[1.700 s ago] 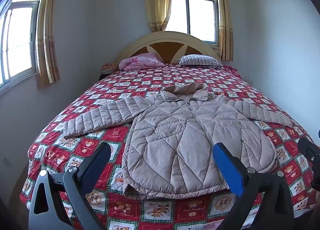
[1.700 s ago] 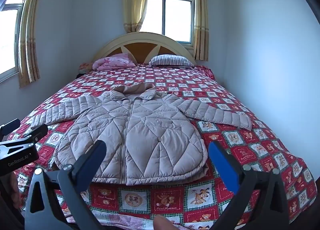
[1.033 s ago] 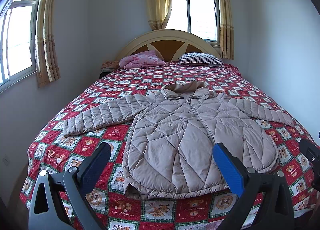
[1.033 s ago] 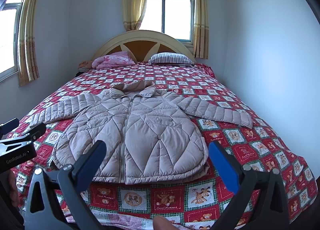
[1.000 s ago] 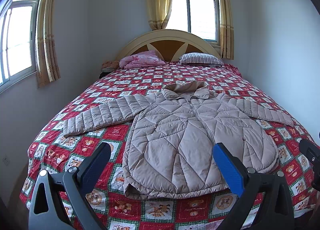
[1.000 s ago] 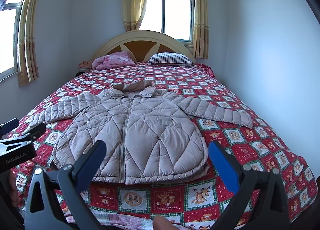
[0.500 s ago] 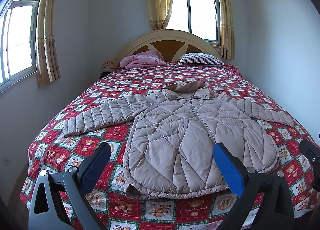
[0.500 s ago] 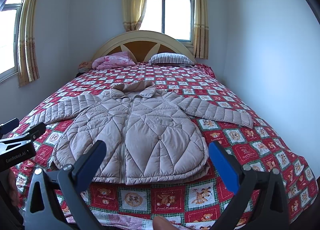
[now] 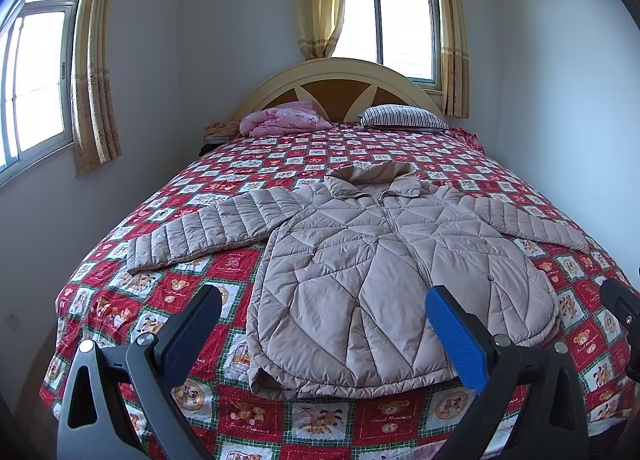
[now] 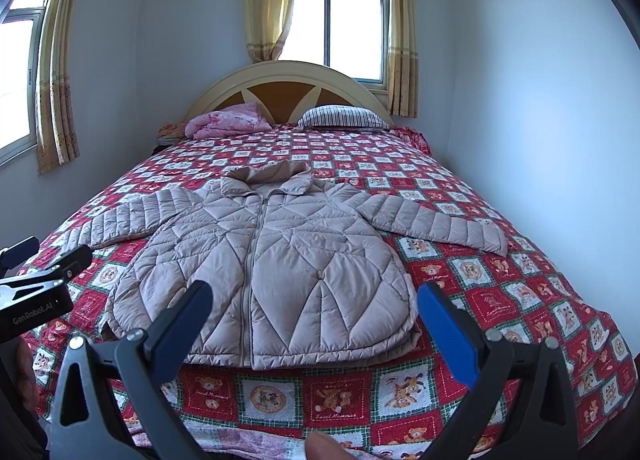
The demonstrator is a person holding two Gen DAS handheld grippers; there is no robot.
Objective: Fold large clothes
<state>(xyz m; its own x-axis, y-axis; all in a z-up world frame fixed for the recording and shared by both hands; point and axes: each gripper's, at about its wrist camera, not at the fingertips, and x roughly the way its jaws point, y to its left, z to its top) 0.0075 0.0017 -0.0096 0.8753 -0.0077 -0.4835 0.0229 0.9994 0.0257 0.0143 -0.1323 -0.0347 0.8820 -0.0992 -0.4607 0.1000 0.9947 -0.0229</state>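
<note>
Nothing moved in the last 2 secs: puffy coat [image 9: 384, 268] lies flat near the bed's [image 9: 120, 300] foot edge, unfolded. Both grippers [image 9: 322, 324] [image 10: 312, 316] wait w/ jaws wide, empty.

**Both hand-held grippers spread wide, gripping nothing**

Your left hand-held gripper [image 9: 322, 320] points forward with its two fingers angled outward in a wide V; the blue pads [image 9: 452, 330] face each other across a broad gap, and nothing sits between them. Your right hand-held gripper [image 10: 314, 318] is in the same pose, jaws fully apart, pads [image 10: 444, 330] bare and gripping nothing. You hold the two side by side at about the same height: the left unit's black body shows at the left edge of the right wrist view, and part of the right unit shows at the right edge of the left wrist view. A fingertip [image 10: 322, 446] of yours shows at the bottom edge of the right wrist view.
</note>
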